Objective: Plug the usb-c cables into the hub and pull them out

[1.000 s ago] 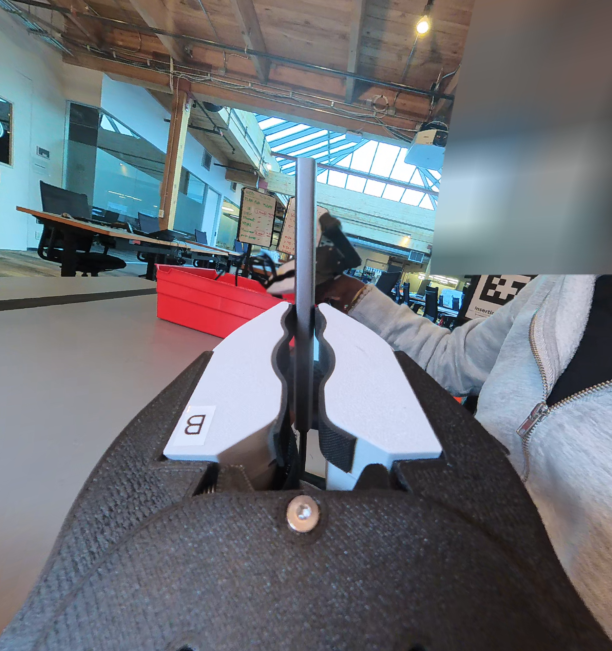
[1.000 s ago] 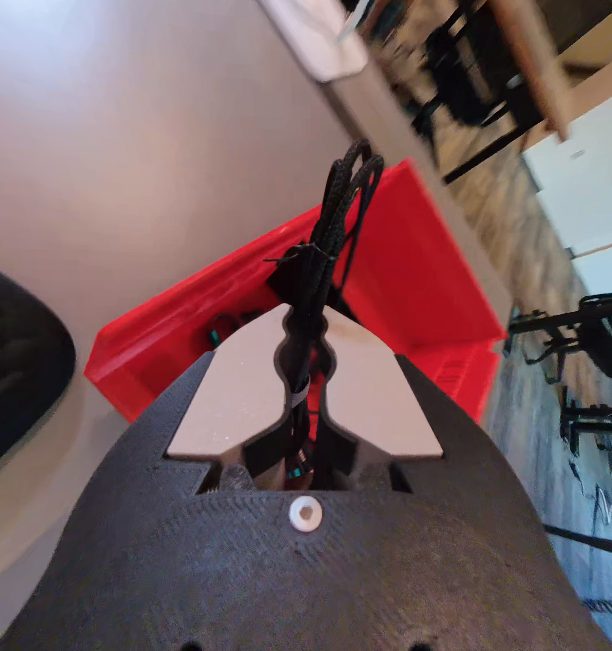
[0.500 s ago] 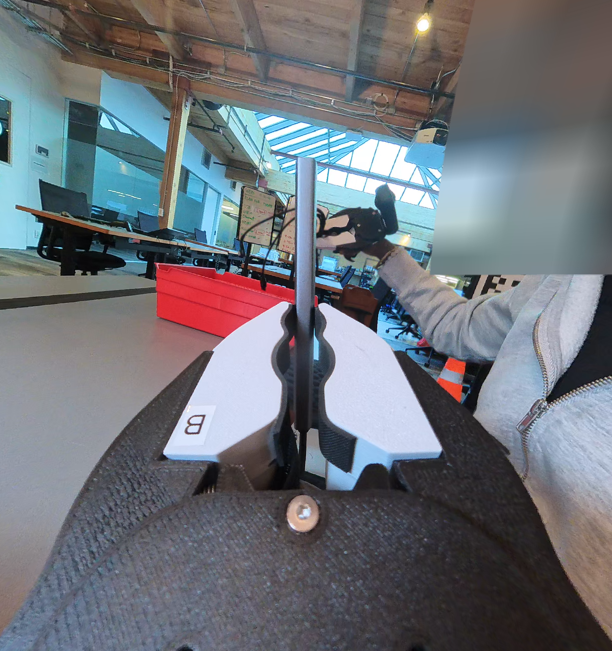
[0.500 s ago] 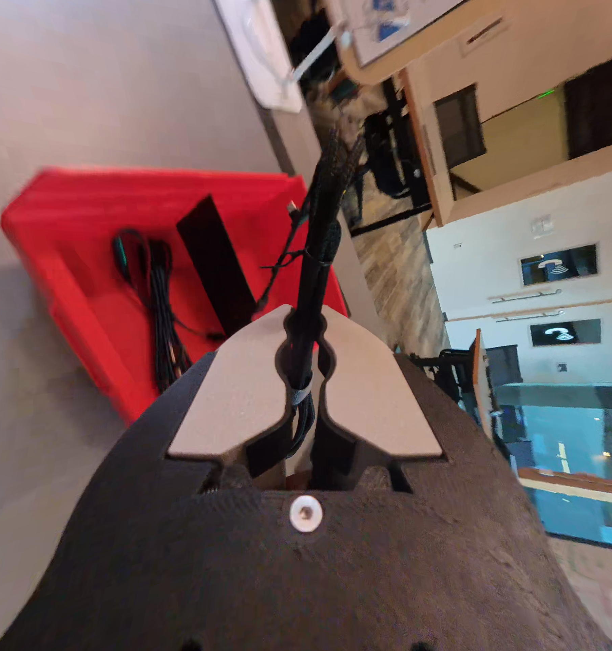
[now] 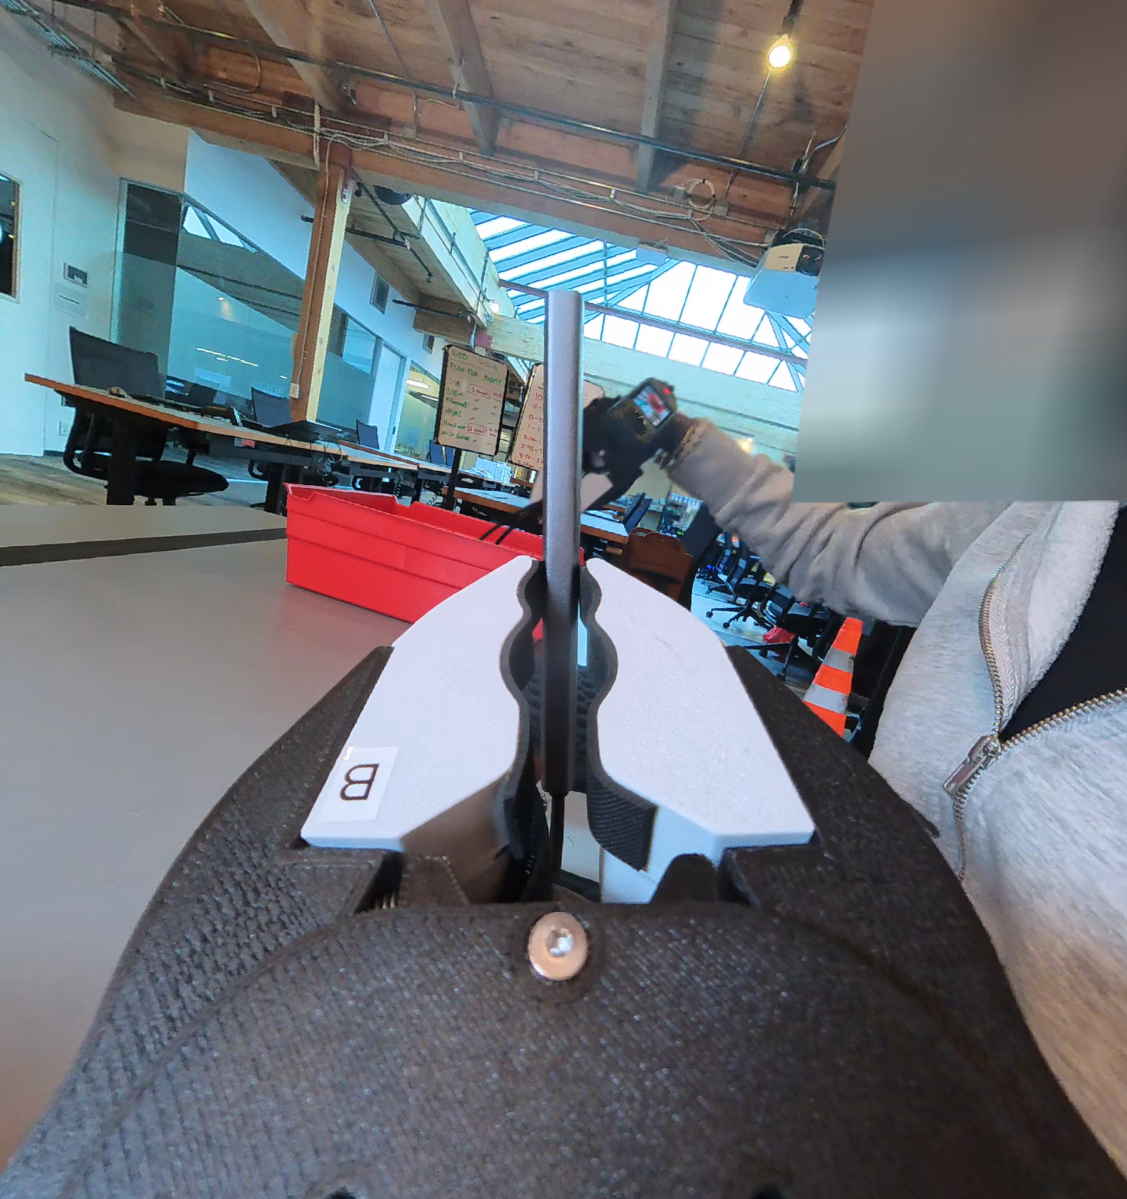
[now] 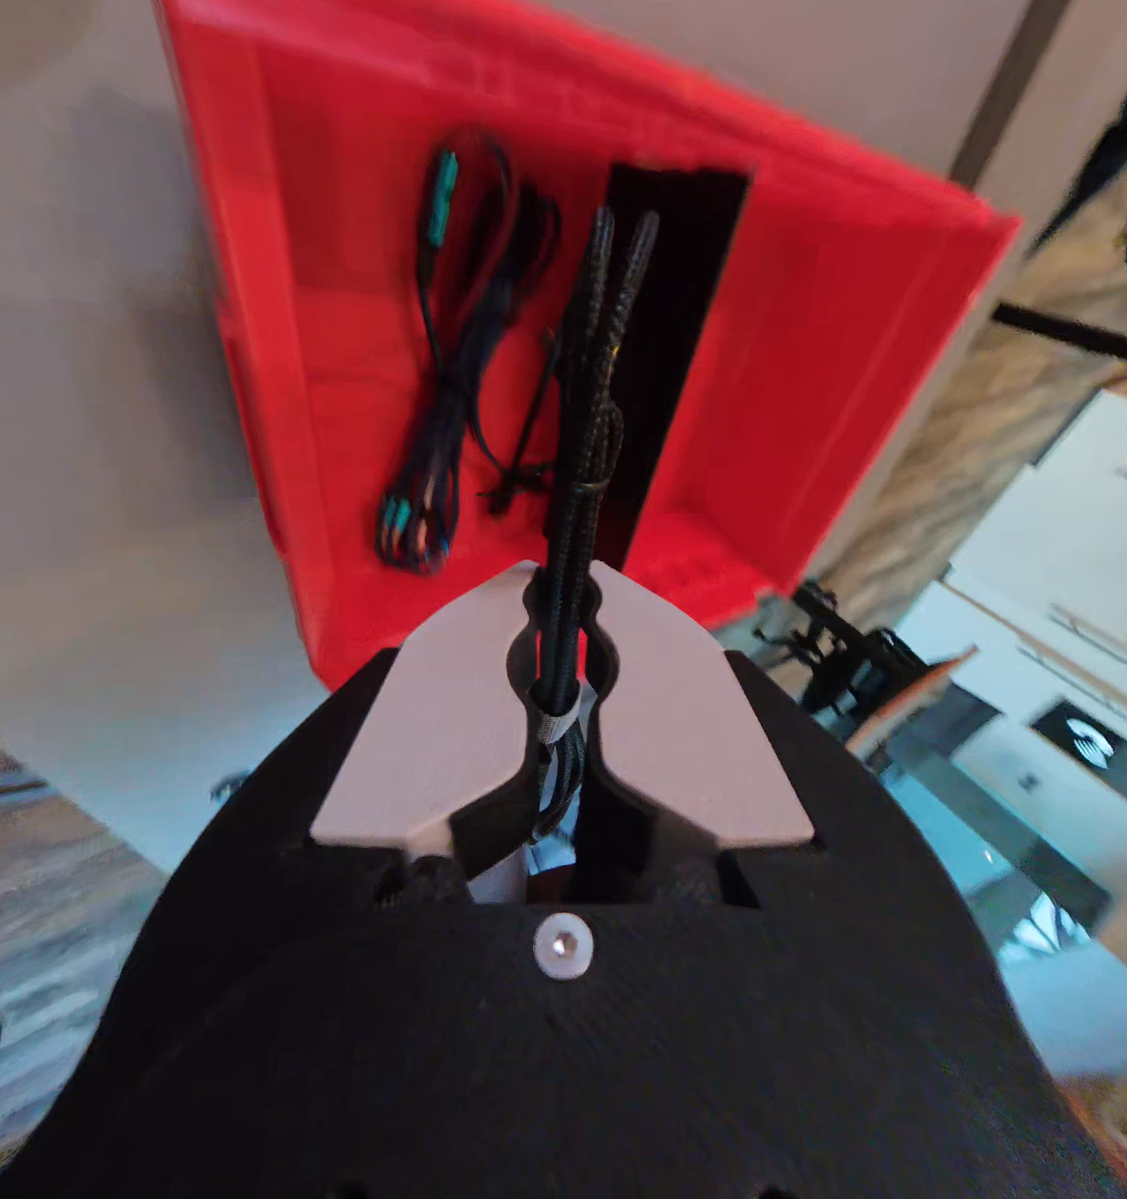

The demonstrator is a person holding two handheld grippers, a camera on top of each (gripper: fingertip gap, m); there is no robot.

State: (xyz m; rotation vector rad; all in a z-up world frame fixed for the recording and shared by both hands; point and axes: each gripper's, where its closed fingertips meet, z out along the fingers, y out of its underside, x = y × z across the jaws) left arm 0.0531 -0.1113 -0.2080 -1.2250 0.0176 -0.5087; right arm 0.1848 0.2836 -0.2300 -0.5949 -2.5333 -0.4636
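My left gripper (image 5: 559, 574) is shut on a slim dark grey hub (image 5: 561, 422), held edge-on and upright above the grey table (image 5: 126, 681). My right gripper (image 6: 564, 574) is shut on a bundled black braided usb-c cable (image 6: 590, 402) that sticks out past the fingertips. It hangs over a red bin (image 6: 807, 363). In the left wrist view the right gripper (image 5: 619, 428) shows far off above the red bin (image 5: 385, 545), held by a hand in a grey sleeve.
In the bin lie another black cable bundle with teal connectors (image 6: 444, 389) and a flat black rectangular piece (image 6: 671, 311). A person in a grey zip hoodie (image 5: 1035, 811) is close on the right. Desks and chairs stand beyond the table edge. One gripper's finger ends stand about 40 cm off the other's.
My right gripper rose out of the red bin with the cable bundle and turned, and now looks down into the bin. My left gripper and the hub have not moved.
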